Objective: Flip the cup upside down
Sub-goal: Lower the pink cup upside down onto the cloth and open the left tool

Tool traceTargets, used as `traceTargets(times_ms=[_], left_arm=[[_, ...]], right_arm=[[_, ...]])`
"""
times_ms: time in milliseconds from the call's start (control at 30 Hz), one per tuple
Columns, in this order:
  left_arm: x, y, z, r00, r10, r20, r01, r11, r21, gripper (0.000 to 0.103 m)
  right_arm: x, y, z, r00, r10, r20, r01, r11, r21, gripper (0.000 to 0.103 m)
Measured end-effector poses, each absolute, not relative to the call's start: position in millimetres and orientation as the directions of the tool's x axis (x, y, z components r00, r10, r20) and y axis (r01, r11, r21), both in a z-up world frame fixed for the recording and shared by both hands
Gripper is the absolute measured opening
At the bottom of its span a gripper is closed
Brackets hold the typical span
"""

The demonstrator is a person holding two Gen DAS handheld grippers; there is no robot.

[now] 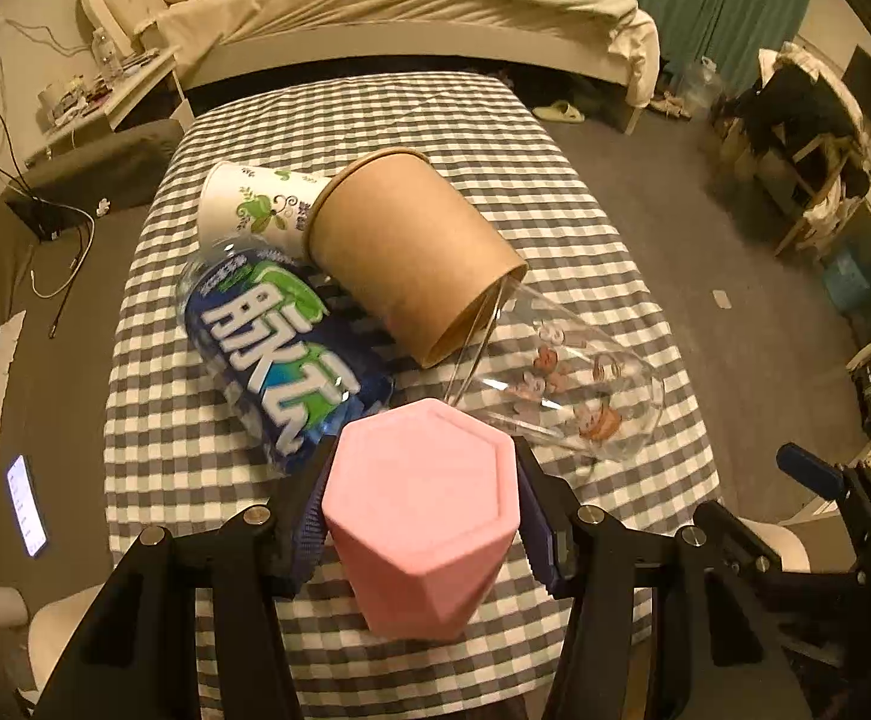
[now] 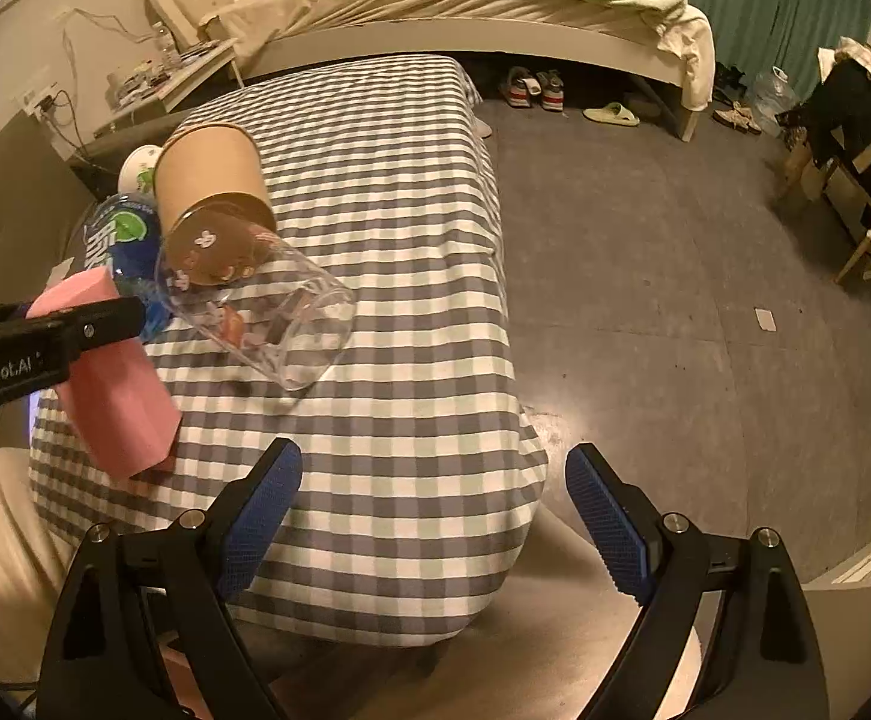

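My left gripper (image 1: 420,498) is shut on a pink hexagonal cup (image 1: 423,510), base toward the camera, held tilted low over the checked table (image 1: 375,120). In the right wrist view the pink cup (image 2: 117,396) sits in the left gripper's fingers (image 2: 93,324) with its lower end close to the cloth. My right gripper (image 2: 432,516) is open and empty above the table's near right corner.
A brown paper cup (image 1: 411,252), a clear printed glass (image 1: 567,390), a white paper cup (image 1: 255,204) and a blue-labelled bottle (image 1: 279,348) lie on their sides in a cluster. A bed (image 1: 405,0) stands behind. A phone (image 1: 27,504) lies on the floor left.
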State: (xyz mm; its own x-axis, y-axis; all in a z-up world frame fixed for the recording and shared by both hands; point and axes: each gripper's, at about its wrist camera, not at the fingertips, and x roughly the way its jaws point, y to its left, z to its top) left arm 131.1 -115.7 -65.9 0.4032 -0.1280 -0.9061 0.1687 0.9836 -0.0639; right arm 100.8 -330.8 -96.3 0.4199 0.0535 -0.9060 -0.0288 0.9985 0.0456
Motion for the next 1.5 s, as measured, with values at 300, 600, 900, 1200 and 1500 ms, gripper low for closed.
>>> traceTargets(times_ms=[300, 600, 900, 1200, 1500], left_arm=[[105, -121, -79, 0.408, -0.133, -0.903, 0.185, 0.981, -0.061, 0.056], [101, -120, -72, 0.457, -0.139, -0.879, 0.202, 0.978, -0.05, 0.056], [102, -122, -40, 0.531, -0.175, -0.829, 0.224, 0.973, -0.062, 0.056], [89, -101, -5, 0.599, -0.208, -0.774, 0.209, 0.973, -0.099, 0.056], [40, -66, 51, 0.759, -0.157, -0.632, 0.167, 0.985, -0.044, 0.056]], right_arm=[[97, -325, -87, 0.432, 0.041, -0.901, -0.036, 0.999, 0.028, 0.09], [91, -319, -73, 0.451, 0.034, -0.892, -0.041, 0.999, 0.017, 0.09], [79, -317, -47, 0.48, 0.003, -0.877, -0.03, 0.999, -0.013, 0.09], [62, -302, -19, 0.518, -0.023, -0.855, -0.049, 0.997, -0.057, 0.09], [38, -281, 30, 0.667, 0.046, -0.744, -0.083, 0.996, -0.014, 0.09]])
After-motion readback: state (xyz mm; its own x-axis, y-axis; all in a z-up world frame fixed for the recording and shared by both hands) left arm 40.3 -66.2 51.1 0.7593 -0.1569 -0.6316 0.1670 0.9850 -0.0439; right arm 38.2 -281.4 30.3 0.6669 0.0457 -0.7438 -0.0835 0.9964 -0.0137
